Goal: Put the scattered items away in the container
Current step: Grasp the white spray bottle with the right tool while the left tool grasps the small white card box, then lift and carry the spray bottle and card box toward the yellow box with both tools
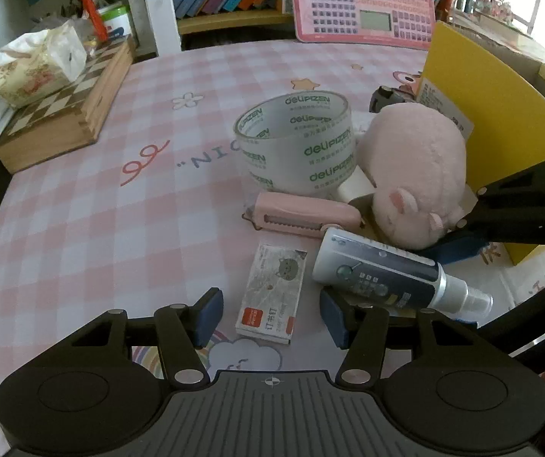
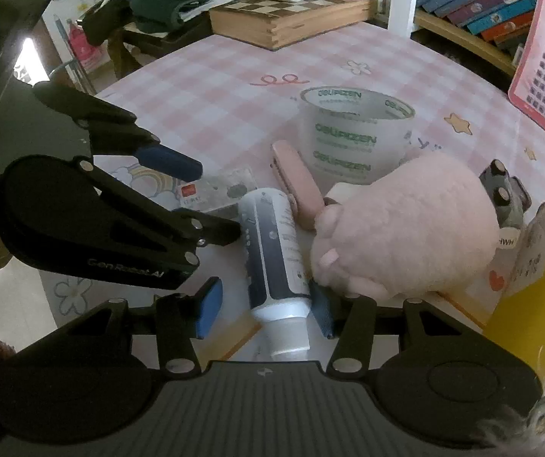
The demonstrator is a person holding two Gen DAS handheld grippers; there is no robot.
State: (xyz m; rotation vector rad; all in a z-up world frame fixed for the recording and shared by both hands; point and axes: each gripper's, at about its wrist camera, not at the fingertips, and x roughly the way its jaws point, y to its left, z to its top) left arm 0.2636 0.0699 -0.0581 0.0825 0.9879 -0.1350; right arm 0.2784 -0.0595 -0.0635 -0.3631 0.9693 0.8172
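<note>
I see a staple box (image 1: 271, 297), spray bottle (image 1: 387, 272), pink utility knife (image 1: 305, 216), tape roll (image 1: 297, 141) and plush pig (image 1: 413, 175) clustered centre-right beside the yellow container (image 1: 501, 114).

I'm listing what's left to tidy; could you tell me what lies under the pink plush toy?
A white object pokes out from under the pink plush toy; the rest is covered.

The clear tape roll (image 1: 295, 144) carries the repeated green brand "deliPIZEN". The small staple box (image 1: 272, 297) reads "订书钉" beside an orange patch, and the checked cloth on the bench (image 1: 120, 228) shows upside-down letters, seemingly "NIC". The left gripper's (image 2: 181, 186) arm bears "GenRobot.AI" in the right wrist view.
</note>
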